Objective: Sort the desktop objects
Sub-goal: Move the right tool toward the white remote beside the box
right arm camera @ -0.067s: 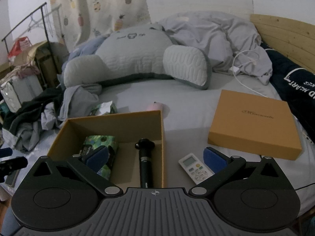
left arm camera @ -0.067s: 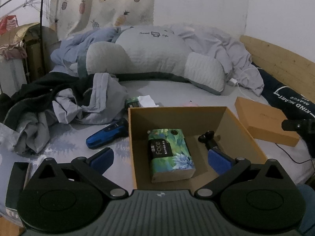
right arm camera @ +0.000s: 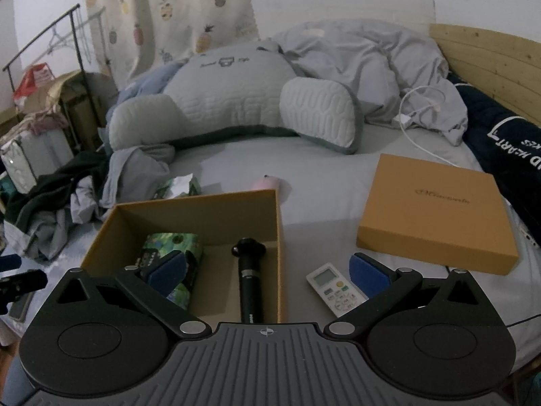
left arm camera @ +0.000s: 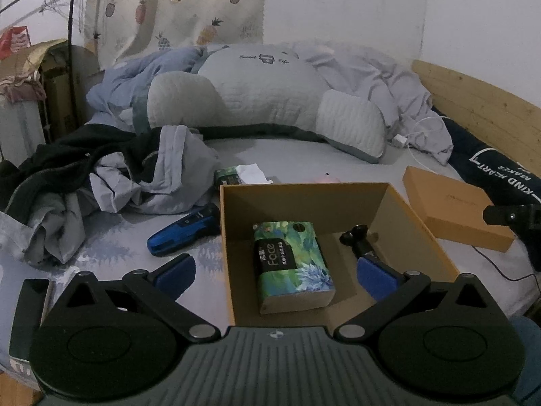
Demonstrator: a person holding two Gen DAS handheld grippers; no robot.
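Left claw: fingers spread wide, grasping nothing, poised over the near edge of the open cardboard box on the bed. Its left pad sits outside the box wall, its right pad inside the box.

Right claw: likewise released and empty, straddling the right wall of the same box; left pad over the box interior, right pad over the sheet, just beside the white remote control.

Box contents: one green tissue pack lying flat left of centre; one black cylindrical handle lying lengthwise along the right side, knob end away from the camera. The two items are apart.

Outside the box: blue electric shaver on the sheet, just left of the box; the remote control to the right of the box; a second tissue pack, opened, behind the box; a small pink item at the far wall, mostly hidden. The closed orange lid lies well to the right. Crumpled clothing is heaped at left
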